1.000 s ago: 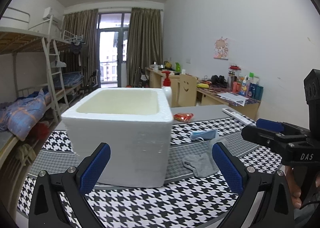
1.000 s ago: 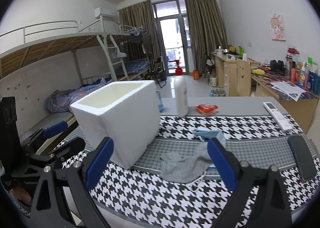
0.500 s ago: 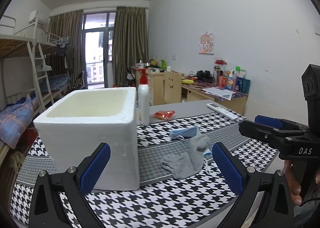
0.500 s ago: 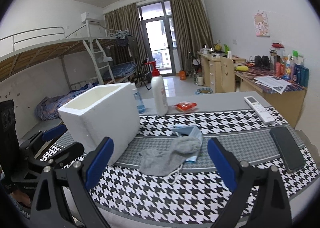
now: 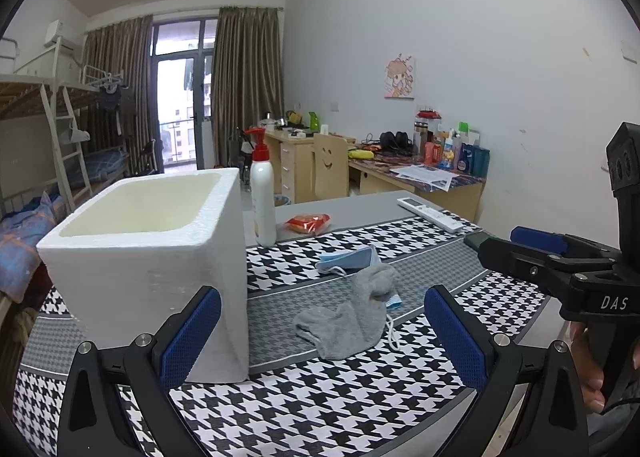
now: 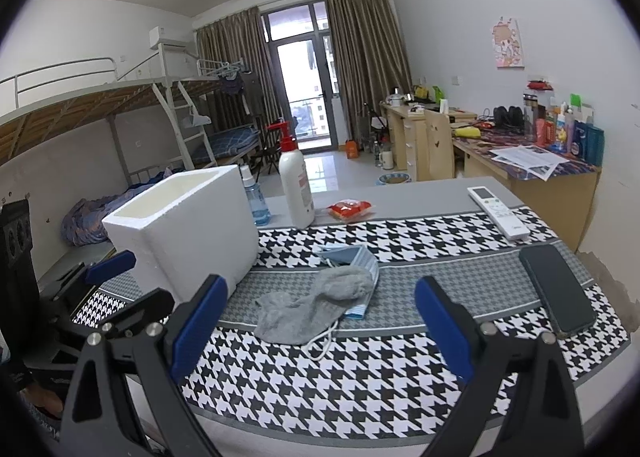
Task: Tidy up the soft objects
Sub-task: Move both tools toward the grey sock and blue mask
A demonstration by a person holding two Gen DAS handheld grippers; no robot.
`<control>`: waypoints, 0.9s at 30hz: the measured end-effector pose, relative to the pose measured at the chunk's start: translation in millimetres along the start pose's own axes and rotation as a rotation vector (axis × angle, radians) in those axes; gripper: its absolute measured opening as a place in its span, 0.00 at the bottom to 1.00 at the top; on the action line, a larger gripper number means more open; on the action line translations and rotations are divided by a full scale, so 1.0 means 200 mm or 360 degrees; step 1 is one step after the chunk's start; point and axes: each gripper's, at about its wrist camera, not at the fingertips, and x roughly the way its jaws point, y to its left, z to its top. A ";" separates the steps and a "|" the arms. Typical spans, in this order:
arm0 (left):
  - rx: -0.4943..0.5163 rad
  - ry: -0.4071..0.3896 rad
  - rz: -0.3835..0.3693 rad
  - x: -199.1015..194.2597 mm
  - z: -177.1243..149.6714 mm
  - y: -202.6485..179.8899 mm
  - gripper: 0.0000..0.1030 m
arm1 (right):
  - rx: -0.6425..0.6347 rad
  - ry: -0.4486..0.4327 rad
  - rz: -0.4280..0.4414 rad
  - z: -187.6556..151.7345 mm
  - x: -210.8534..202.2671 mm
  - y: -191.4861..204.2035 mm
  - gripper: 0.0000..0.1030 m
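A bench covered in a black-and-white houndstooth cloth fills the lower half of both wrist views. Near its middle a crumpled grey sock lies partly on top of a blue face mask, whose white ear loop trails out beneath the sock. To their left stands an open white foam box, well apart from them. Behind the box sit a white pump bottle with a red top, a small blue spray bottle and a red snack packet. On the right side lie a white remote control and a dark phone. The left gripper and the right gripper both hover above the near edge of the bench, jaws spread wide and released, grasping nothing.
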 end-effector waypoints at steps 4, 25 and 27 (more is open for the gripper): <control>0.0006 0.0019 -0.0024 0.03 0.00 -0.03 0.99 | 0.0017 0.0013 -0.0020 0.00 0.00 -0.03 0.94; 0.0032 0.0136 -0.0054 0.21 -0.02 -0.16 0.99 | 0.0032 0.0124 -0.0014 -0.03 0.11 -0.17 0.94; 0.0030 0.0148 -0.0049 0.23 -0.01 -0.16 0.99 | 0.0031 0.0135 -0.0008 -0.03 0.13 -0.17 0.94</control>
